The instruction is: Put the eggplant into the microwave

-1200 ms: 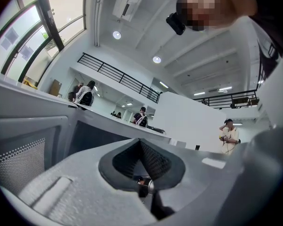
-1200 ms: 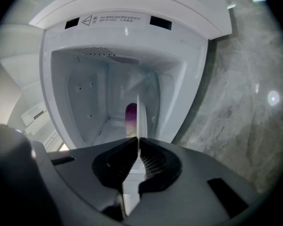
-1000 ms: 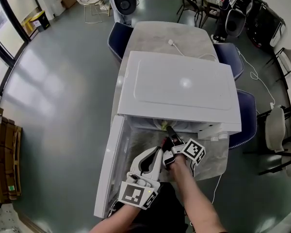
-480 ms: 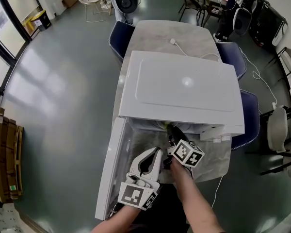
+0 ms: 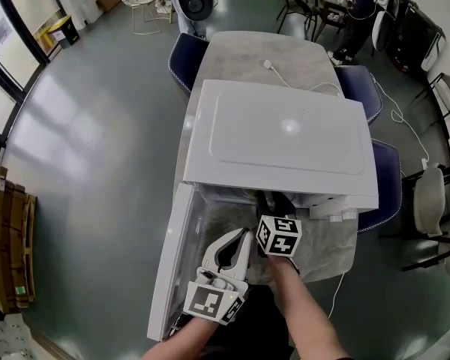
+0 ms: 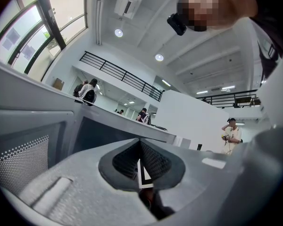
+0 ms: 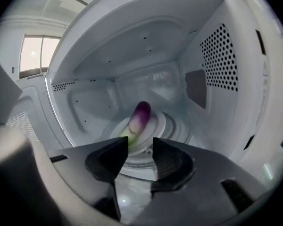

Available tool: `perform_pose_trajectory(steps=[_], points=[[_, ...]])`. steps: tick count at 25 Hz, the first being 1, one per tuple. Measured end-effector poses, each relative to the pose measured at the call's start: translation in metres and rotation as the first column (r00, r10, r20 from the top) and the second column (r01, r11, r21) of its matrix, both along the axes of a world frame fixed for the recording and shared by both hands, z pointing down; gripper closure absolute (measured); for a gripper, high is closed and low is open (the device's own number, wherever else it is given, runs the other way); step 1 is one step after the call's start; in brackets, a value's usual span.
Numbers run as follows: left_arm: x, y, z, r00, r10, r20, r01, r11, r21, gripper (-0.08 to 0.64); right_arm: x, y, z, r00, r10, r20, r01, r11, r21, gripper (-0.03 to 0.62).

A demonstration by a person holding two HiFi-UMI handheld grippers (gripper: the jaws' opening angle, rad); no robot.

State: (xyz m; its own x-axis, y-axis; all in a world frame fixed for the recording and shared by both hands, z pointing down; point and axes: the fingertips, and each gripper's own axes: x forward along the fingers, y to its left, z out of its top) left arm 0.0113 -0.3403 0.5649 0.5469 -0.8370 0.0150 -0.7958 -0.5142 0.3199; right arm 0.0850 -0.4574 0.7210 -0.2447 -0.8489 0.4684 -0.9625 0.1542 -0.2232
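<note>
Purple fading to pale green, the eggplant [image 7: 139, 118] lies on the round glass plate [image 7: 156, 126] on the floor of the microwave [image 7: 217, 65], well inside the cavity and tilted toward the back wall. Just in front of it, the right gripper [image 7: 140, 145] reaches into the opening. Its jaws have just been opening and now stand wide apart, with nothing between the pads and the eggplant clear beyond them. In the head view the microwave door [image 5: 172, 253] hangs open to the left. The left gripper [image 6: 140, 147] sits beside the door, level, its jaws pressed together on nothing. The white microwave stands on a grey marble table [image 5: 244, 55], where a white cable [image 5: 285, 79] trails behind it.
</note>
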Motion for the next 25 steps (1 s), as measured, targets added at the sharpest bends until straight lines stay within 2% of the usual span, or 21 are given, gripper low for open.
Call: perform_pose_trajectory(steps=[5, 11, 16, 19, 25], points=[[0.003, 0.001, -0.004, 1.0, 0.008, 0.003, -0.008, 1.0, -0.027, 0.552, 0.003, 0.018, -0.018, 1.0, -0.012, 0.012, 0.012, 1.0, 0.012, 0.443], [0.013, 0.019, -0.016, 0.999, 0.048, 0.007, -0.047, 0.994, -0.098, 0.552, 0.006, 0.069, -0.06, 0.994, -0.042, 0.102, 0.043, 0.999, -0.008, 0.449], [0.022, 0.031, -0.039, 0.997, 0.08, 0.006, -0.078, 0.988, -0.137, 0.552, 0.003, 0.097, -0.128, 0.985, -0.098, 0.143, 0.091, 0.994, 0.052, 0.541], [0.025, 0.037, -0.06, 0.996, 0.086, 0.007, -0.085, 0.988, -0.13, 0.552, 0.0, 0.107, -0.169, 0.98, -0.142, 0.142, 0.128, 0.986, 0.106, 0.584], [0.026, 0.049, -0.116, 0.993, 0.119, 0.017, -0.118, 0.992, -0.046, 0.552, -0.007, 0.124, -0.237, 0.97, -0.209, 0.121, 0.182, 0.962, 0.205, 0.59]])
